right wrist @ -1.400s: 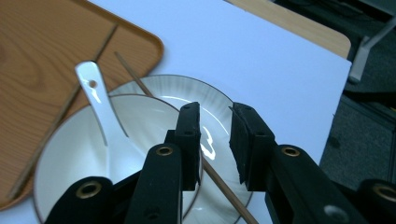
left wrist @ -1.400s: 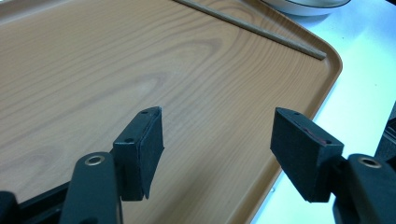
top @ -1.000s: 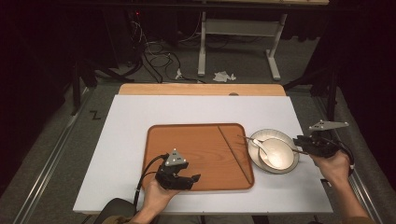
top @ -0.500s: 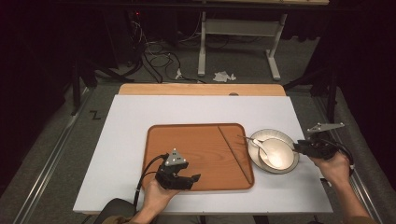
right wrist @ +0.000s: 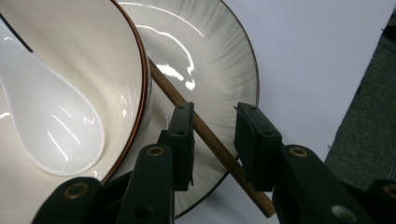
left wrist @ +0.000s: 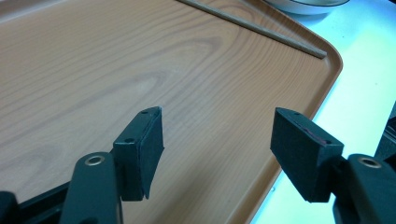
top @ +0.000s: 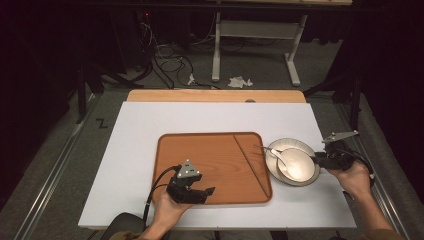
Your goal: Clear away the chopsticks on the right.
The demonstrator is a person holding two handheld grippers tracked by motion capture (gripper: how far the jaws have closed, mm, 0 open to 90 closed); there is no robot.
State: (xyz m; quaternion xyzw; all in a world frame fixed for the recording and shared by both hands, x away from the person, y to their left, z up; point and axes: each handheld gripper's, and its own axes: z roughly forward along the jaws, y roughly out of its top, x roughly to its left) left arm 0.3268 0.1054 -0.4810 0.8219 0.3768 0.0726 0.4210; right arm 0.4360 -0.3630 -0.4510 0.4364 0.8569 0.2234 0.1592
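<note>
Right gripper (right wrist: pixel 212 140): the fingers (right wrist: pixel 183 135) have just been opening and now stand partly apart astride a wooden chopstick (right wrist: pixel 205 135), pads clear of it — no grip. Its long axis runs from upper left to lower right of the right gripper view, the near end past the fingers, the far end passing under the bowl's rim. The chopstick lies on the plate (right wrist: pixel 219 60); the bowl (right wrist: pixel 93 70) sits on that plate and holds a white spoon (right wrist: pixel 56 130). Left gripper (left wrist: pixel 217 151): fingers wide apart and empty above the tray (left wrist: pixel 93 70), which carries a second chopstick (left wrist: pixel 252 28) at the upper right of its view. The right hand (top: pixel 352 175) is nearer the plate on the table (top: pixel 140 125).
</note>
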